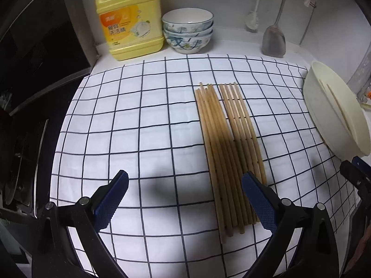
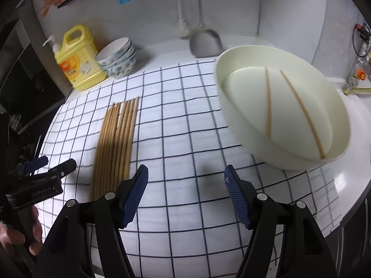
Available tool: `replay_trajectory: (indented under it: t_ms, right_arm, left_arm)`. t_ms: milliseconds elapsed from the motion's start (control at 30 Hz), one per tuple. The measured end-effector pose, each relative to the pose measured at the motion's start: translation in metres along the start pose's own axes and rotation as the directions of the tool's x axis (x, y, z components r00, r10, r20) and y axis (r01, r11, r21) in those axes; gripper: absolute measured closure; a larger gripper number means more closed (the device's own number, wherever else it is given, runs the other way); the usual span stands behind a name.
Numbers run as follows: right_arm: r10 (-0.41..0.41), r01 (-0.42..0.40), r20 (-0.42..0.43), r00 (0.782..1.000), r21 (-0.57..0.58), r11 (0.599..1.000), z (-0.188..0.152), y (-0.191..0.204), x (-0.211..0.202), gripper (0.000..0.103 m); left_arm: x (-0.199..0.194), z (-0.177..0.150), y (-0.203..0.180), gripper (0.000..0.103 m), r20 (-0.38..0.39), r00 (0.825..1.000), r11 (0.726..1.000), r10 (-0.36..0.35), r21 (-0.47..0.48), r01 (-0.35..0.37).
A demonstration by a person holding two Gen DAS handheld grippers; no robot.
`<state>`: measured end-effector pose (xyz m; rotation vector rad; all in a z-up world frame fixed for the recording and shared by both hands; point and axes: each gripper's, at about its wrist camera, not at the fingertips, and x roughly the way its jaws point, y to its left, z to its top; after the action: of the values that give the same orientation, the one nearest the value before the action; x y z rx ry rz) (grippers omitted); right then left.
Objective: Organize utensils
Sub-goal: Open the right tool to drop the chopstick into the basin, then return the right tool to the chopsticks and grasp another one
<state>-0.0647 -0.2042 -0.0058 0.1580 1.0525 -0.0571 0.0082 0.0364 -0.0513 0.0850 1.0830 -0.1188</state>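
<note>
Chopsticks [image 1: 228, 153] on checked cloth [image 1: 139, 120], yellow jug's label [image 1: 120, 27] unreadable, left gripper [image 1: 185, 199] and right gripper [image 2: 186, 197] spread, empty

A white table [image 2: 343, 185] meets a white wall [image 2: 289, 7] at the back, under a white cloth [image 1: 139, 120] with a dark grid. A dark appliance [image 1: 34, 53] stands at the left. A hose [image 2: 179, 4] and a spatula [image 2: 205, 42] hang on the wall.
</note>
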Motion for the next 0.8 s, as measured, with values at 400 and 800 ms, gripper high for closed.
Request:
replay_trajectory:
  t_ms: [400,800]
  right_arm:
    - [0.118,-0.12,-0.035,0.992,-0.065,0.991,0.003,0.012,0.034,0.038]
    - [0.074,-0.075,-0.029,0.997,-0.01,0.997,0.005,0.019,0.062,0.038]
  left_arm:
    - [0.023,-0.002,0.011,0.007,-0.017,0.997,0.993,0.071,-0.096,-0.072]
    - [0.063,0.005,0.008,0.007,-0.035,0.999,0.999,0.04,-0.012,-0.04]
